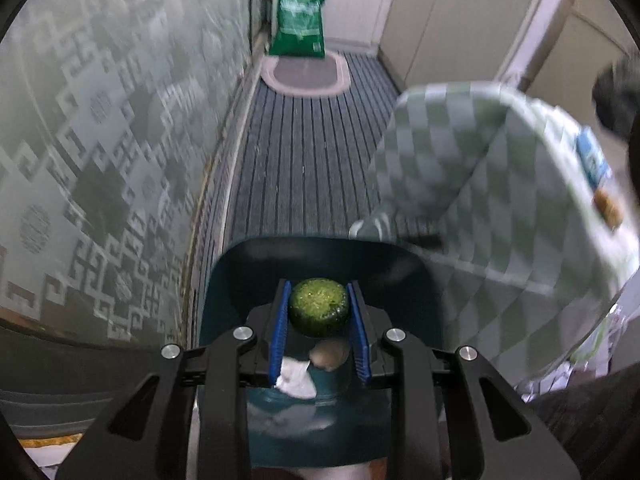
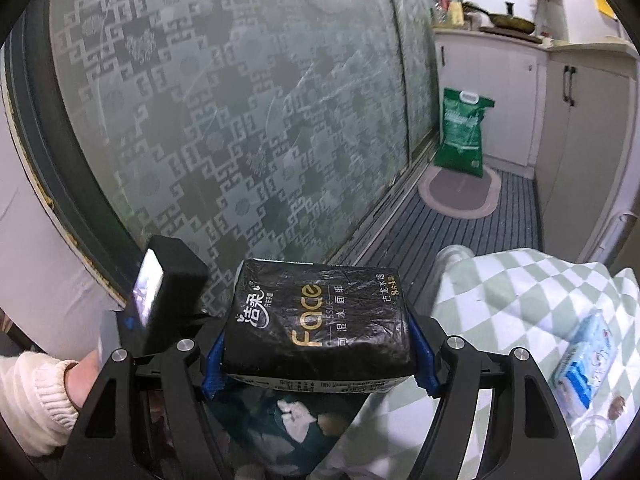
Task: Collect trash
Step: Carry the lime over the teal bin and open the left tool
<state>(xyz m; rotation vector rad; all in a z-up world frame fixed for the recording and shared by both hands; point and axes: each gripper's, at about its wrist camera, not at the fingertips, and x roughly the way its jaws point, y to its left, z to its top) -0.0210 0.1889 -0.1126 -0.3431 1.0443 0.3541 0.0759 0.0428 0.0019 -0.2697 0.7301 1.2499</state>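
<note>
While my left gripper (image 1: 319, 312), tilted steeply over the bin (image 1: 256, 264), clamps a green fruit (image 1: 318, 306), my right gripper (image 2: 316, 344) squeezes a black tissue pack (image 2: 320, 320).

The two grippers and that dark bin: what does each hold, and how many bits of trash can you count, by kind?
Green round fruit, in the left gripper: 1
Black tissue pack, in the right gripper: 1
White crumpled paper in the dark bin: 1
Total: 3
</note>
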